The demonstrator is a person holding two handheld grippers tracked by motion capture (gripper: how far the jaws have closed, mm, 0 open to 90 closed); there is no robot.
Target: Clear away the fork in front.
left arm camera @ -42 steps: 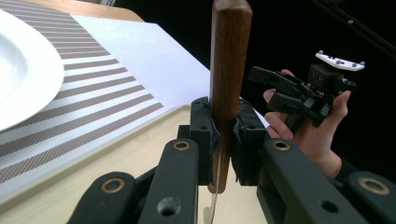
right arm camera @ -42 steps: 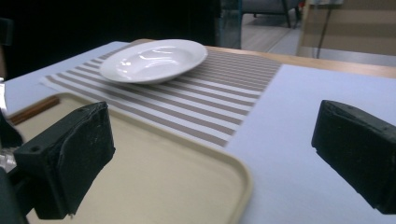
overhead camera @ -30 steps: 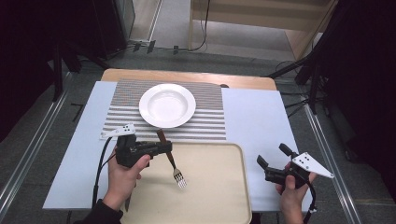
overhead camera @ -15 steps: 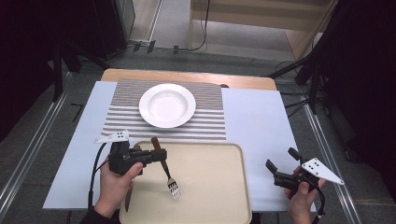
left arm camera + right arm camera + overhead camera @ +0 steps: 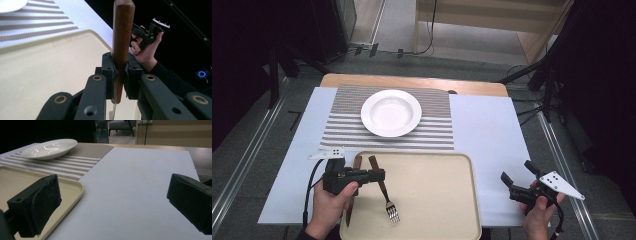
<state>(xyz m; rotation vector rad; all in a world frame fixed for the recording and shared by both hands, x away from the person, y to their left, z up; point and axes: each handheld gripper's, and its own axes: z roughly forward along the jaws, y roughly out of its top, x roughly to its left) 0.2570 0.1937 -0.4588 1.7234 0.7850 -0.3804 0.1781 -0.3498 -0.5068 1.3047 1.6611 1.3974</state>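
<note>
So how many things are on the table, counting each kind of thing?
Plate: 1
Striped placemat: 1
Tray: 1
Fork: 1
Second wooden-handled utensil, maybe a knife: 1
Total: 5

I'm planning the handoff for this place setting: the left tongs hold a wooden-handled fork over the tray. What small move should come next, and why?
Probably lower the fork onto the tray and open. The left tongs clamp its wooden handle, tines near the tray's front, beside a second wooden-handled piece. The right tongs are open and idle.
</note>
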